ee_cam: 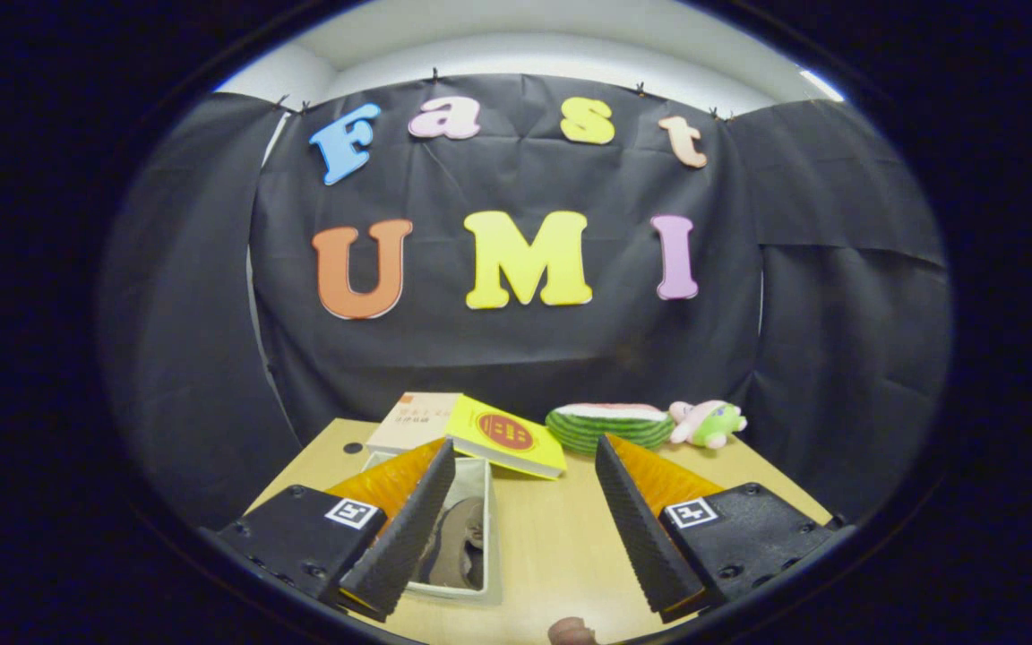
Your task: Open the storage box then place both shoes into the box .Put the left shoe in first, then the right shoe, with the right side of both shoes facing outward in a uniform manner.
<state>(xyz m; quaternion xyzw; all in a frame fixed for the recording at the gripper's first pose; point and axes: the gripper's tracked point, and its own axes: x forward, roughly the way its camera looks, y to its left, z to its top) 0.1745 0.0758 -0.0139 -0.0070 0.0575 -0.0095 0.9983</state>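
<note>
The gripper [525, 502] hangs above the near part of a light wooden table [552, 546], its two fingers spread wide apart with nothing between them but bare tabletop. The left finger [404, 528] overlaps the near-right part of a pale storage box [487, 528], which stands open on the left side of the table. Inside the box lies a grey-brown shoe [460, 546], partly hidden behind that finger; which shoe of the pair it is cannot be told. At the very near edge of the table, between the fingers and slightly toward the right one, a small brownish rounded shape [571, 632] peeks up; it is too cut off to identify.

Beyond the box, at the far left of the table, a beige book [408, 421] lies flat, and a yellow book [507, 436] with a red round emblem leans over the box's far edge. To the right of these, at the far side, sits a watermelon-slice toy [607, 425], and just beside it, further right, a small pink and green plush toy [709, 423]. A small dark hole [353, 447] marks the tabletop near the far left corner.
</note>
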